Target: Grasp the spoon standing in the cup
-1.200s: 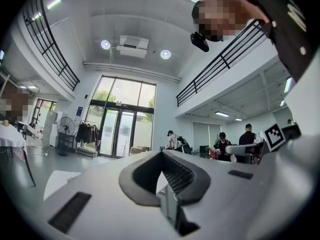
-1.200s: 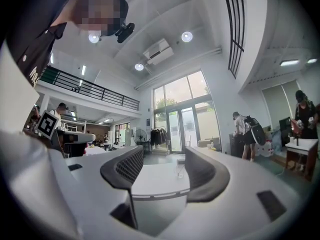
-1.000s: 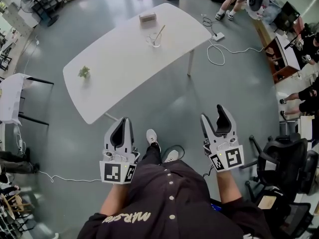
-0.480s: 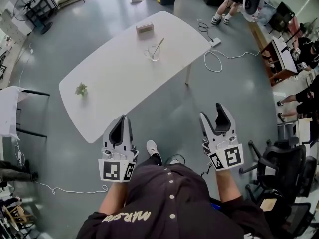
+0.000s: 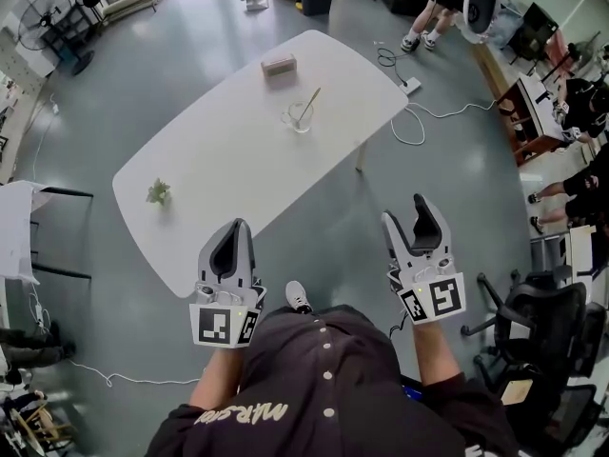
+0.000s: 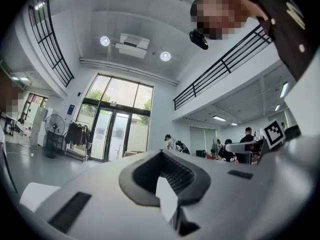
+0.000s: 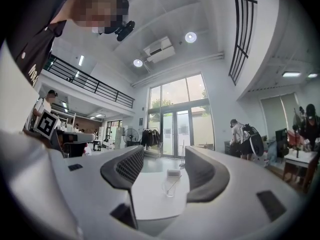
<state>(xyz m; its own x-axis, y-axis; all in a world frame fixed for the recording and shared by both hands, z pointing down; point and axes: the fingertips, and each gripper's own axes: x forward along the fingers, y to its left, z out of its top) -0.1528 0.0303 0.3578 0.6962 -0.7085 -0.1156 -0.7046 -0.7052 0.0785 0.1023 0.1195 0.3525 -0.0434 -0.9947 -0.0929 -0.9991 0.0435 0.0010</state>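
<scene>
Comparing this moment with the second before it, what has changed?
The person has walked toward the table: it, the cup and spoon now sit lower in the head view, nearer both tools. Nothing was taken or let go. The left tool stays shut, the right tool open and empty, both held out in front.

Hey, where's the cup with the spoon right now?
In the head view, the cup stands toward the far end of the white table, ahead of both grippers, with a small box just beyond it.
</scene>
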